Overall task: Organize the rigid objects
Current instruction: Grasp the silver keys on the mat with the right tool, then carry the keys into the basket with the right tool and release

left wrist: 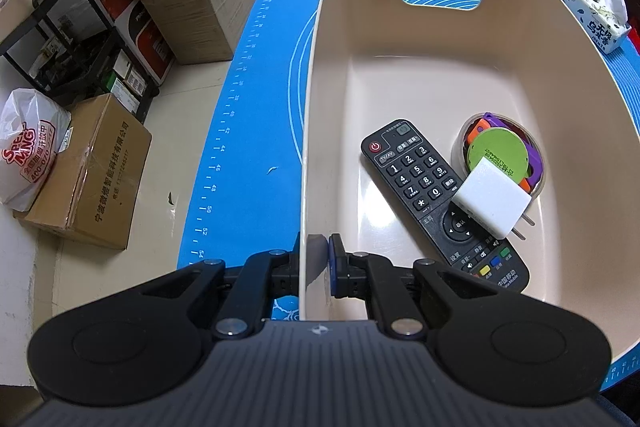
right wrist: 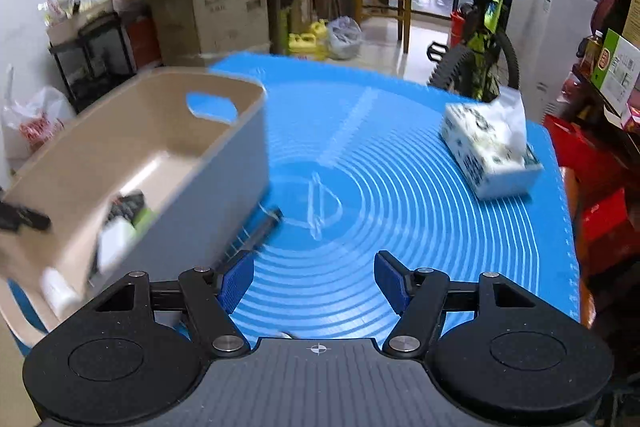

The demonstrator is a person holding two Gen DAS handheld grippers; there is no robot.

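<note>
Left wrist view: left gripper (left wrist: pixel 318 259) pinching the near wall of the beige bin (left wrist: pixel 500 39); inside the bin, black remote (left wrist: pixel 408 171), white charger (left wrist: pixel 490 197) lying across it, round toy container (left wrist: pixel 500 147) just beside; tissue pack (left wrist: pixel 600 15) beyond the bin.

Right wrist view: right gripper (right wrist: pixel 316 281) spread wide, nothing between, over the blue mat (right wrist: pixel 400 187) beside the bin (right wrist: pixel 120 131); dark pen-like item (right wrist: pixel 266 225), blurred, against the bin's side; tissue pack (right wrist: pixel 490 147) well apart.

Left gripper (left wrist: pixel 318 259) clamped; right gripper (right wrist: pixel 316 281) agape.
</note>
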